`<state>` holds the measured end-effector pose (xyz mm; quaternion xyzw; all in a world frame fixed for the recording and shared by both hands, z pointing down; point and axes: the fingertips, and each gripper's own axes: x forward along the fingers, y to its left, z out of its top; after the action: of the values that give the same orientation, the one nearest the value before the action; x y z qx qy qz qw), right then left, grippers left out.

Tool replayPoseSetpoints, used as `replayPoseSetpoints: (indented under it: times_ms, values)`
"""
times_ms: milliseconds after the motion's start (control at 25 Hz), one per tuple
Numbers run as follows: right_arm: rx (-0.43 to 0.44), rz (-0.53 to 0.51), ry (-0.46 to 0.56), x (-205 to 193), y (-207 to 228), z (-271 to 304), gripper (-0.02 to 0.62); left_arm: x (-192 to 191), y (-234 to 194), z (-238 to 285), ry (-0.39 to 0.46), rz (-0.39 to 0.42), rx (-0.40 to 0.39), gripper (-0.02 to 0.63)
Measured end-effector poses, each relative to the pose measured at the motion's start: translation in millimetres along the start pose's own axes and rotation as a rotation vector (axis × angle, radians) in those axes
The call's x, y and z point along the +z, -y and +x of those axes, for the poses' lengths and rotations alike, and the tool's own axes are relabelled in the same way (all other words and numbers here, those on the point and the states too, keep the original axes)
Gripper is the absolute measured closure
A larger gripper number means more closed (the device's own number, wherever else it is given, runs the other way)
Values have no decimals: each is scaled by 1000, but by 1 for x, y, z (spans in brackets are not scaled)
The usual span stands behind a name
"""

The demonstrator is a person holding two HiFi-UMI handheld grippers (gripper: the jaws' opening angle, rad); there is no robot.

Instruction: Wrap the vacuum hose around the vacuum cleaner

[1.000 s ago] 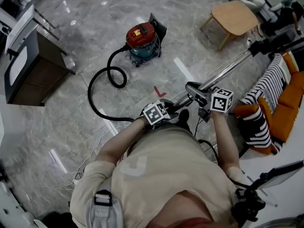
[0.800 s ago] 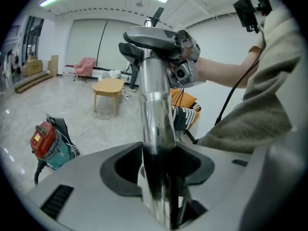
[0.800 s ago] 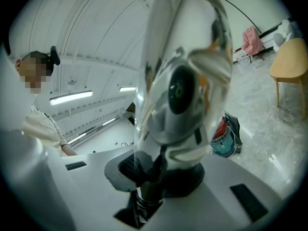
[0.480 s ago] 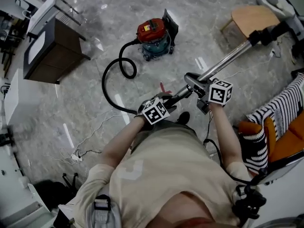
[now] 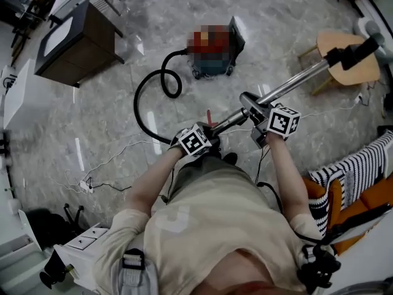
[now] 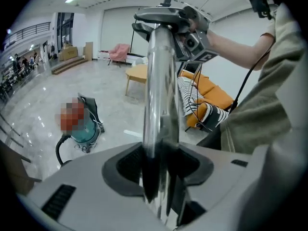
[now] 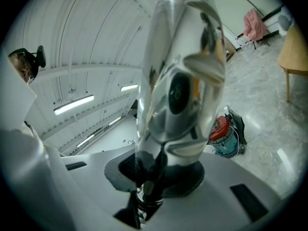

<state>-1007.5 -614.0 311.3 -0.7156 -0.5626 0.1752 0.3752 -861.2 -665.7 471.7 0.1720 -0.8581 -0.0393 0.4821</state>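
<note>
A grey marble-look floor (image 5: 276,17) spreads across an open hall where the red-and-teal canister vacuum cleaner (image 5: 215,51) stands well apart from the person, with nothing coiled on it. Its black vacuum hose (image 5: 136,106) leaves the canister, curls into one small loop just beside it and sweeps in a wide arc over the floor toward the person's feet. The wrapping looks not yet begun: the whole length has to be gathered in and wound round the body. The chrome wand (image 5: 295,82) at the hose's end is held off the floor, slanting toward a wooden side table (image 5: 347,54). The left gripper (image 6: 159,163) is clamped on the wand near the hose end, jaws fairly wide with the tube filling the gap. The right gripper (image 7: 156,172), jaws closer together, pinches the curved handle part further along.
</note>
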Motion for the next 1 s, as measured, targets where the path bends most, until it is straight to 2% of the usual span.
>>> replayPoseSetpoints:
  times_ms: [200, 320, 520, 640, 840, 1000]
  values:
    - [-56, 8, -53, 22, 29, 20, 514, 17, -30, 20, 104, -85, -61, 436]
    - [-101, 3, -62, 32, 39, 24, 514, 28, -38, 31, 126, -93, -78, 436]
    - [-170, 1, -91, 50, 60, 37, 514, 44, -57, 48, 94, -45, -74, 438]
    - [-188, -2, -103, 64, 70, 49, 514, 53, -70, 55, 74, -27, -59, 465]
    - [-172, 12, -120, 88, 92, 67, 514, 69, -101, 54, 81, -76, -8, 465]
    - [-140, 70, -136, 100, 119, 66, 514, 83, -110, 58, 57, -123, 14, 463]
